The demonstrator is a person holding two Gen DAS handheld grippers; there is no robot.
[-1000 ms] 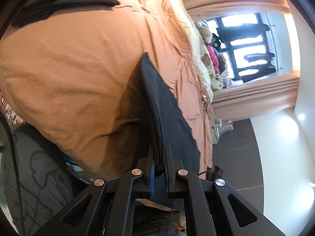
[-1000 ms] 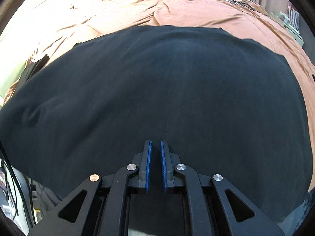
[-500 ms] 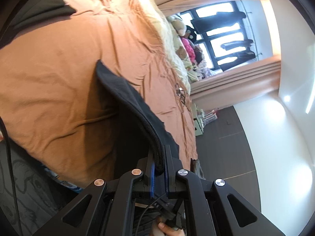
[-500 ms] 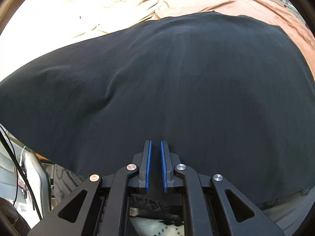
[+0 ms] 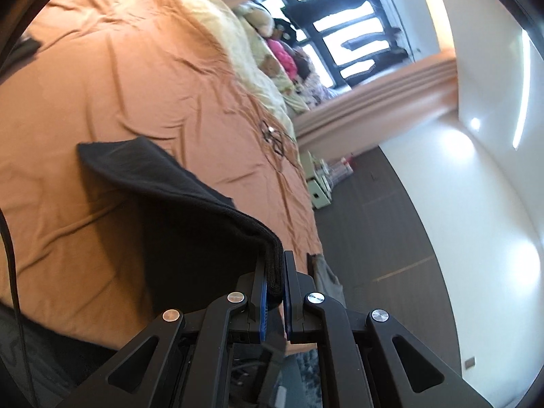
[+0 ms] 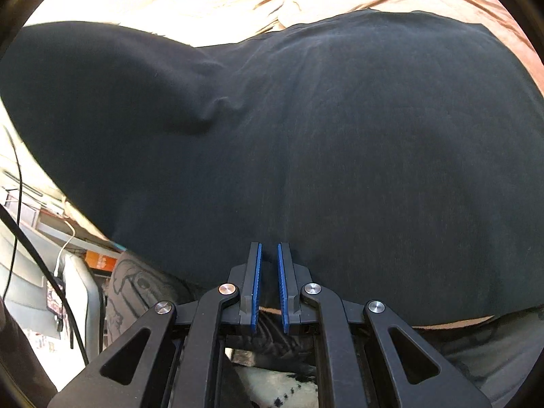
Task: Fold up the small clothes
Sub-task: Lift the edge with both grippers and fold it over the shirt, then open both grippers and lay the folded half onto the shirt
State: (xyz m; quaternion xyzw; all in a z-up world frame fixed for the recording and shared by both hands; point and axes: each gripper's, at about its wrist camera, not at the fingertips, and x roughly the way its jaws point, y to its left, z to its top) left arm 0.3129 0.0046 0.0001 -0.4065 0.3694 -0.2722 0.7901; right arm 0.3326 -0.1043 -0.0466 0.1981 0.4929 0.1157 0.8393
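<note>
Only the left wrist view showed the window (image 5: 343, 34). Both the left gripper (image 5: 274, 282) and right gripper (image 6: 268, 272) pinched the black garment (image 6: 306, 136), stretched sideways across the orange bedspread (image 5: 119, 102).

Black garment (image 6: 340, 142), edge lifted and pinched, rest spread on orange bedsheet (image 5: 102, 95)

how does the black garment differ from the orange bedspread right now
The black garment is lifted at one edge, pinched in the left gripper; the orange bedspread lies spread across the bed. The garment is smaller and fairly smooth, the bedspread wrinkled. Both are soft cloth.
</note>
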